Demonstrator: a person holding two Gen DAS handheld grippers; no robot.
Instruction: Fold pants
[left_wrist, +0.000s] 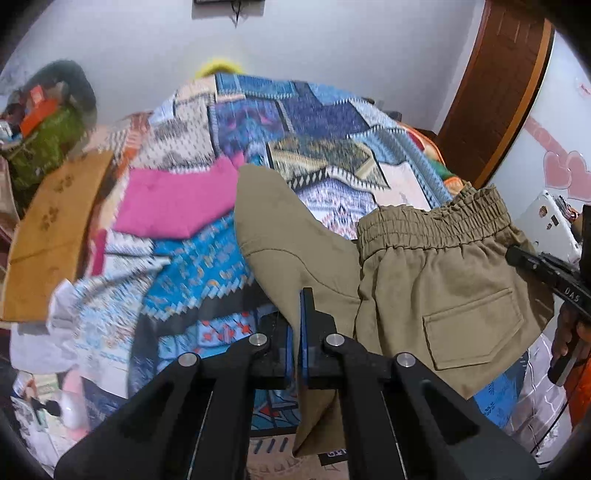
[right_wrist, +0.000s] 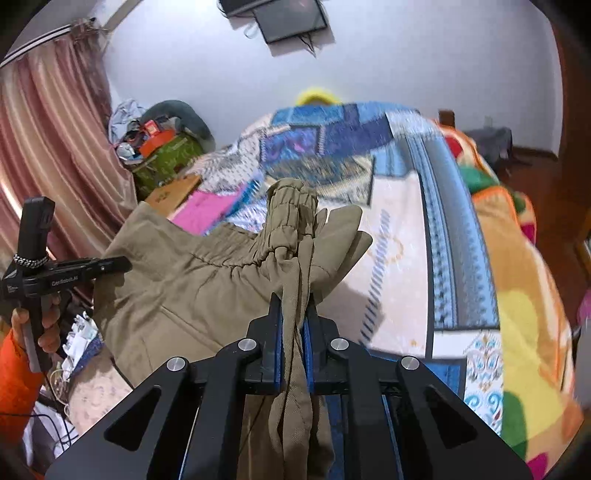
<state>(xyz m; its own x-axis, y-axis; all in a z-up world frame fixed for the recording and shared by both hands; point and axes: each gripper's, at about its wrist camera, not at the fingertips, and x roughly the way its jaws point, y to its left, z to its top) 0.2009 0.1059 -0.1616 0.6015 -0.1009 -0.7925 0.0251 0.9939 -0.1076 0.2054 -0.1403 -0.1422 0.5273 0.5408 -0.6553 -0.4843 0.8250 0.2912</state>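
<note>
Khaki pants (left_wrist: 436, 280) with an elastic waistband (left_wrist: 432, 221) and a back pocket (left_wrist: 472, 328) hang in the air above the bed. My left gripper (left_wrist: 295, 325) is shut on a fold of the pants fabric. My right gripper (right_wrist: 293, 325) is shut on bunched fabric near the waistband (right_wrist: 291, 210); the pants (right_wrist: 177, 280) spread to its left. The right gripper also shows in the left wrist view (left_wrist: 535, 266) at the right edge, and the left gripper shows in the right wrist view (right_wrist: 74, 269) at the left.
A bed with a patchwork blue quilt (left_wrist: 295, 122) lies below. A pink cloth (left_wrist: 173, 203) and a tan cloth (left_wrist: 48, 240) lie on it at the left. A colourful blanket (right_wrist: 517, 295) covers the right side. Clutter (right_wrist: 162, 147) stands by the curtain.
</note>
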